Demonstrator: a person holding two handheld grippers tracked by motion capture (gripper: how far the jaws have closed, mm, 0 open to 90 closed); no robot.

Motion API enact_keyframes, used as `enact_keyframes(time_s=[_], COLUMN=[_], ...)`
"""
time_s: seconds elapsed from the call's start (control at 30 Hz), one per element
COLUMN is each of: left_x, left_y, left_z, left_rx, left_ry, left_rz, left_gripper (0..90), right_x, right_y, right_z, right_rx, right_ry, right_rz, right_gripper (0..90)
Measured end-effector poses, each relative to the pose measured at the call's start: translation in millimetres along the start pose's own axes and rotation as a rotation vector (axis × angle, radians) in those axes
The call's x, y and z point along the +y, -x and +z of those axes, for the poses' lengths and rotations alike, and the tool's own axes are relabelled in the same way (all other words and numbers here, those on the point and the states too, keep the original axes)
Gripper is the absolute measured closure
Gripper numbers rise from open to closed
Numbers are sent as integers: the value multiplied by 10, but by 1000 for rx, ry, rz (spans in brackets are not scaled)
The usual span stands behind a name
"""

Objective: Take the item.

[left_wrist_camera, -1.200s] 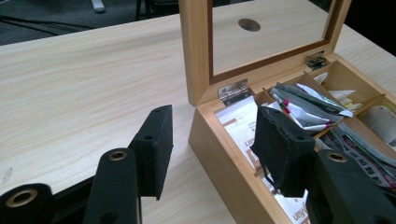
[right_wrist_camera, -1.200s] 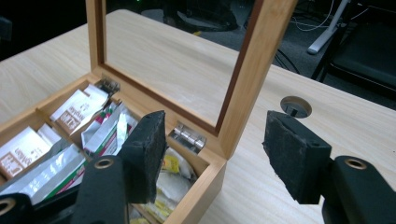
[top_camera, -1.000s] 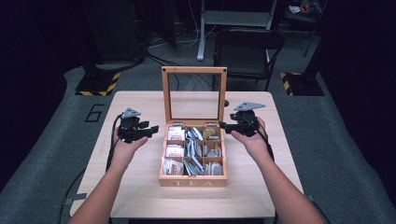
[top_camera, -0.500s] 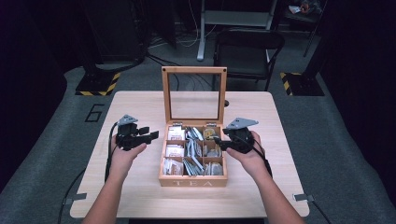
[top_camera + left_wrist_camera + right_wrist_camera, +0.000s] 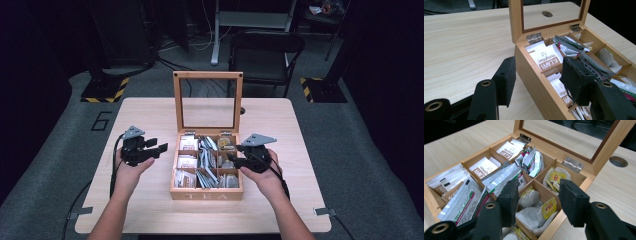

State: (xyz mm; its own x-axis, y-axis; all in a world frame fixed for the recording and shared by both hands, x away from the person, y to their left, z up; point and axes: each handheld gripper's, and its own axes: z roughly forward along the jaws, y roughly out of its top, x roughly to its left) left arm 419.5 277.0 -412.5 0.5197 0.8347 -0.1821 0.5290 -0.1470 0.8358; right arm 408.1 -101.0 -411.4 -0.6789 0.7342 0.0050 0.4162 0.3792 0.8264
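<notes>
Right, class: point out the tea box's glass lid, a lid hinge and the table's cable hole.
glass lid (image 5: 208, 102), high view, pane centre
lid hinge (image 5: 573, 163), right gripper view, metal leaf
cable hole (image 5: 618, 161), right gripper view, dark opening

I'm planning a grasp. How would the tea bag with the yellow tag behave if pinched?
The tea bag with the yellow tag looks like soft, crumpled paper, so probably floppy and light. It may sag or dangle. Lying loosely in the wooden tea box with the other bags, it might drag them along.
</notes>
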Motion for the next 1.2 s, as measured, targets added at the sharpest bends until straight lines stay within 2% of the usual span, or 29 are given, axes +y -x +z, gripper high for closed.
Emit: enact_keyframes(time_s=[0.03,0.13,0.23,0.4,0.6,0.8,0.97,1.2], left_x=[-17,-54,-67,-68,-78,-81,-79,-81], left_y=[-9,-35,-51,-42,-27,-5,-8,-4], left_z=[-5,-12,-20,-27,-23,-6,-14,-12], left_rx=[0,9,9,4,1,-5,-8,-9], left_ry=[-2,-13,-15,-14,-17,-21,-18,-21], left_rz=[6,0,-6,3,0,2,4,6], left_gripper=[451,448,448,447,447,447,448,448], right_x=[-4,-20,-29,-65,-89,-97,-96,-122], right_y=[-7,-88,-147,-248,-338,-390,-422,-497], right_z=[1,17,41,106,147,172,171,220], right_rx=[1,23,31,65,80,104,142,165], right_ry=[0,-9,-19,-40,-57,-53,-32,-30], right_rz=[-15,-17,-38,-35,-28,-44,-17,-28], right_gripper=[552,561,566,593,534,538,565,589])
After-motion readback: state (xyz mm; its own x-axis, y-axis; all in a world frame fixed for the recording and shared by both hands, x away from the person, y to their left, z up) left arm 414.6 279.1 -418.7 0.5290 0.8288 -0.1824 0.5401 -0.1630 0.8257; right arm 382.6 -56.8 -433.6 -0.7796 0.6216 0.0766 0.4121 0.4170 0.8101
